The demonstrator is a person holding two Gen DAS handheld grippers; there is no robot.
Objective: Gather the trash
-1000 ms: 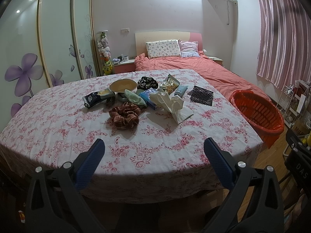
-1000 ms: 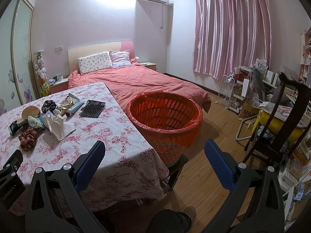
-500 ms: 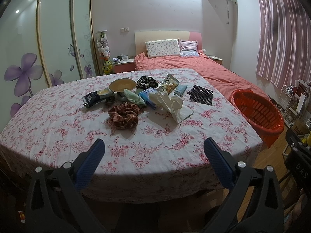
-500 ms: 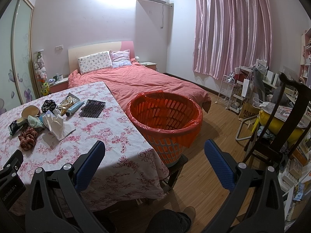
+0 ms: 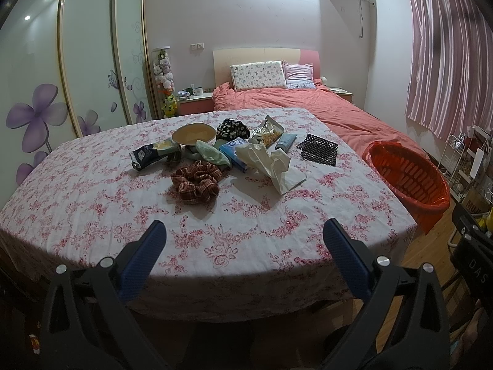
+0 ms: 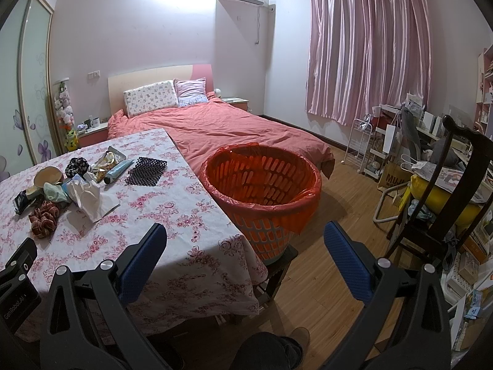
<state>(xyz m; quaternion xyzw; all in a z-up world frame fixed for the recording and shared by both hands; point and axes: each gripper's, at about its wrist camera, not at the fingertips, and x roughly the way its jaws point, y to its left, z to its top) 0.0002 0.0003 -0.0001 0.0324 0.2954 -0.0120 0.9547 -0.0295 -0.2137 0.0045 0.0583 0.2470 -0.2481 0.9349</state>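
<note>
A cluster of items lies mid-table on the floral cloth: crumpled white tissue, a dark snack packet, a foil snack bag, a blue tissue pack, a tube, a bowl, a plaid scrunchie and a black mesh pad. An orange basket lined with a red bag stands off the table's right edge. My left gripper hangs open over the near table edge. My right gripper is open, aimed between table corner and basket.
A bed with a salmon cover lies behind the table. A dark wooden chair and cluttered shelves fill the right side. Wood floor shows beyond the basket. A person's shoe is below.
</note>
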